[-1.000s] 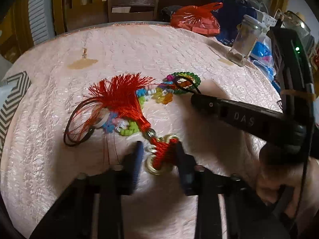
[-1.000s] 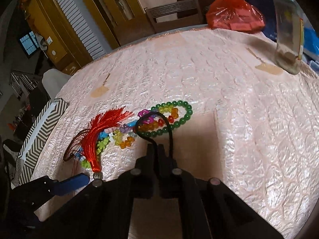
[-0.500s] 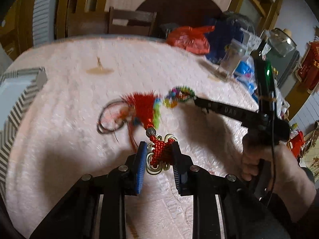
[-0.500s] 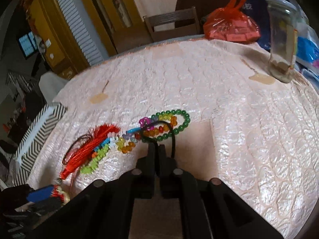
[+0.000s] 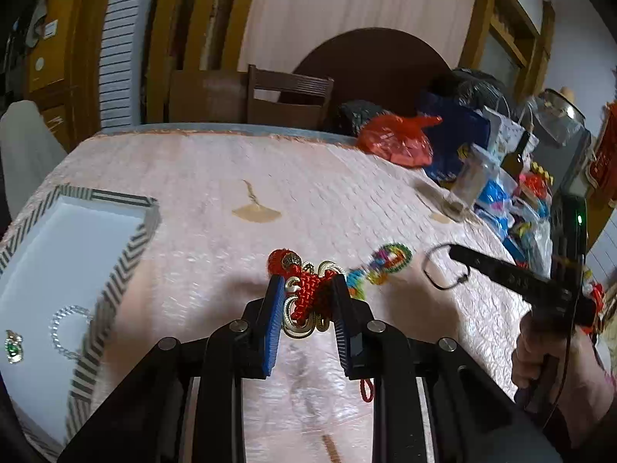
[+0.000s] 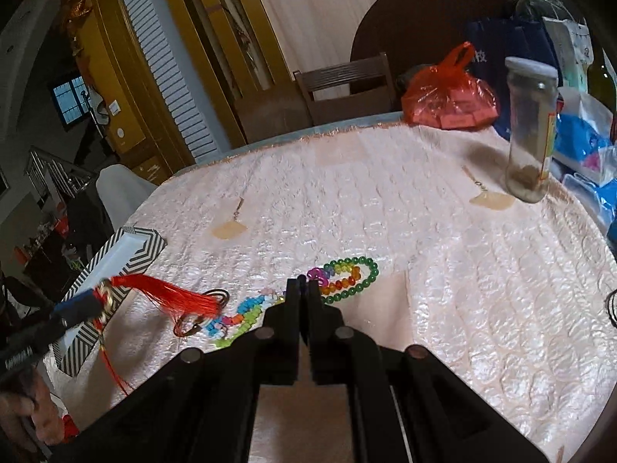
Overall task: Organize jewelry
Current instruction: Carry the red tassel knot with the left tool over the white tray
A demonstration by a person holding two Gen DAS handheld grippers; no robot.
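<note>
My left gripper [image 5: 304,289] is shut on a red knotted tassel charm [image 5: 308,297] with gold rings and holds it above the table beside a striped white tray [image 5: 115,258]. In the right wrist view its red tassel [image 6: 173,295] hangs near the tray [image 6: 127,254]. My right gripper [image 6: 306,283] is shut; in the left wrist view a thin black cord ring [image 5: 443,270] hangs from its tip [image 5: 455,250]. A green bead bracelet [image 6: 358,279] and colourful bead strands [image 6: 239,318] lie on the pink tablecloth. A dark hoop [image 6: 193,320] lies by them.
The tray holds a clear bead bracelet [image 5: 69,332] and a green pendant [image 5: 13,347]. A glass jar [image 6: 530,131], a red plastic bag [image 6: 451,100] and blue bags crowd the table's far right. A wooden chair [image 6: 347,85] stands behind the table.
My left gripper has lifted the tassel charm off the bead pile and carried it left toward the tray. My right gripper has lifted the black cord ring away from the green bracelet.
</note>
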